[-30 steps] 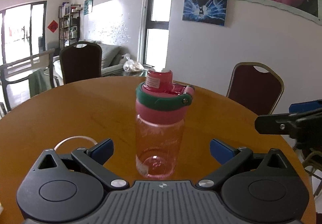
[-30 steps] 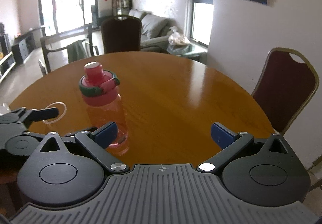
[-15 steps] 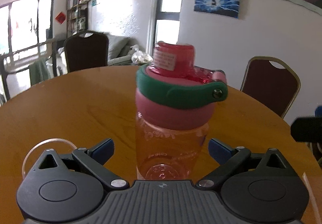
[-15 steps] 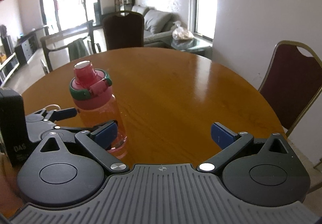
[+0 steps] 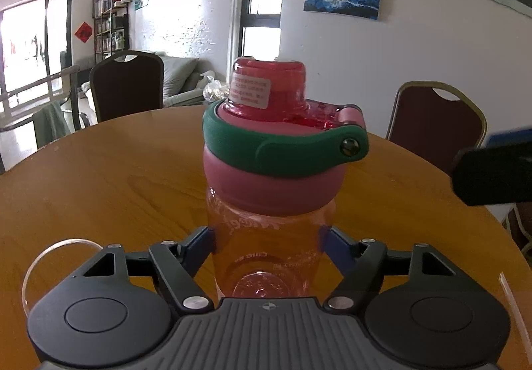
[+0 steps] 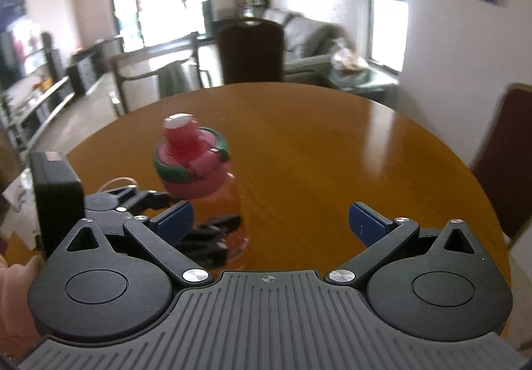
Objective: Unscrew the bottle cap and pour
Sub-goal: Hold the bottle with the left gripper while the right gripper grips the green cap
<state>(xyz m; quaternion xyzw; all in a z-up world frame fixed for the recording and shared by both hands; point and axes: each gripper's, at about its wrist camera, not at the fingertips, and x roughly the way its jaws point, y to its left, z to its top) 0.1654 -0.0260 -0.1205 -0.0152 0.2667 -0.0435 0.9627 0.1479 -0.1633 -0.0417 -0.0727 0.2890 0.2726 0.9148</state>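
Observation:
A see-through pink bottle (image 5: 266,257) stands on the round wooden table (image 5: 99,177). It has a pink screw cap (image 5: 276,190), a green carry loop (image 5: 286,150) and a red flip lid. My left gripper (image 5: 267,238) is shut on the bottle's body below the cap, one blue pad on each side. In the right wrist view the bottle (image 6: 206,177) is left of centre, with the left gripper (image 6: 199,213) around it. My right gripper (image 6: 271,220) stands open and holds nothing, to the right of the bottle; one finger (image 5: 492,170) shows at the left wrist view's right edge.
A clear plastic ring (image 5: 43,257) lies on the table left of the left gripper. A dark red chair (image 5: 435,123) stands at the table's right side and a darker one (image 5: 126,87) at the far side. A person's hand (image 6: 16,286) is at the lower left.
My left gripper moved forward around the bottle and shut on its body. The right gripper came closer to the bottle and stayed open; its view is now blurred.

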